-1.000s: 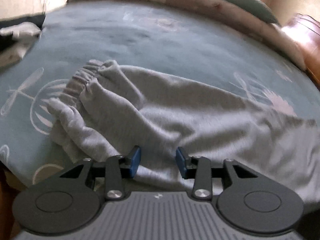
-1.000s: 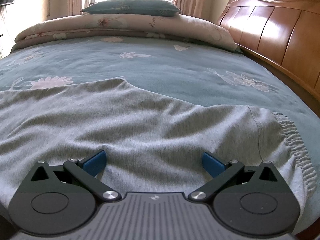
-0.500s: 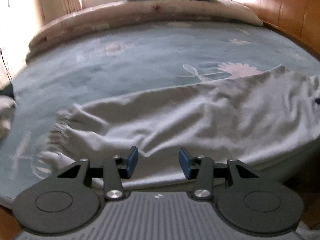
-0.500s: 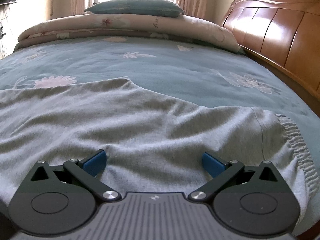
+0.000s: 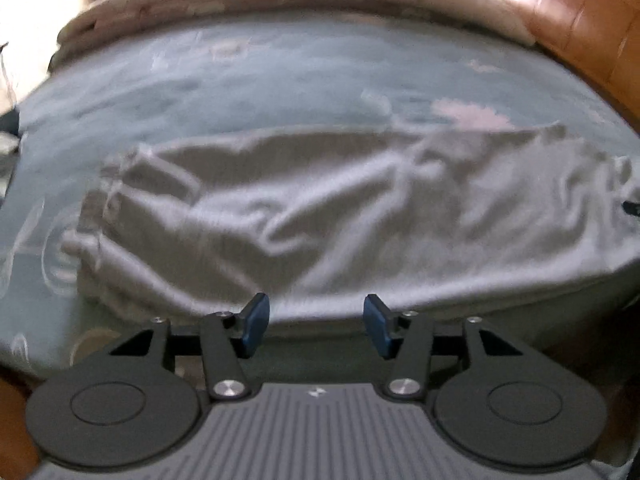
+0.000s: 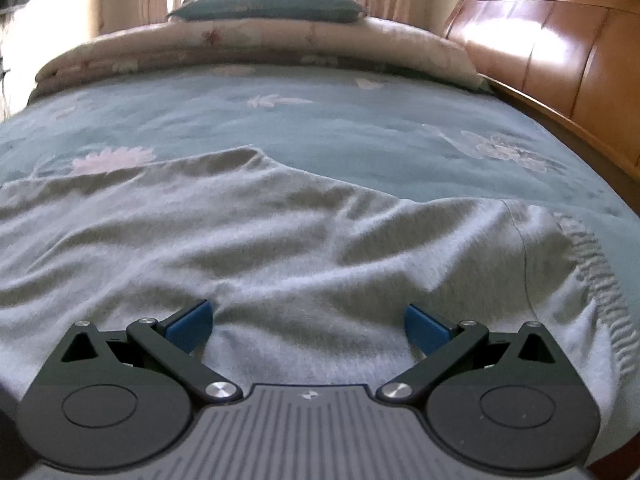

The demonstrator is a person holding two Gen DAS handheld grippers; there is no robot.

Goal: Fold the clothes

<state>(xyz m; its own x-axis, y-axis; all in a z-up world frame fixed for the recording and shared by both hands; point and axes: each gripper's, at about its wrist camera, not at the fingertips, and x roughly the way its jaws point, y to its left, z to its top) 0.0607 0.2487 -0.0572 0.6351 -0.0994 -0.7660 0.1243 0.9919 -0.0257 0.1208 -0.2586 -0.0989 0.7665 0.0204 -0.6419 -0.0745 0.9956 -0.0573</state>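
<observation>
Grey trousers (image 6: 280, 248) flat on bed (image 6: 320, 128), both jaws apart

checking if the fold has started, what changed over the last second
The left gripper swung from close over the cuffs to a wider view of the whole grey trousers, and its jaws opened a little. Neither gripper took hold of anything. The right gripper stayed open over the cloth near the waistband; the trousers lie as before on the bed.
</observation>
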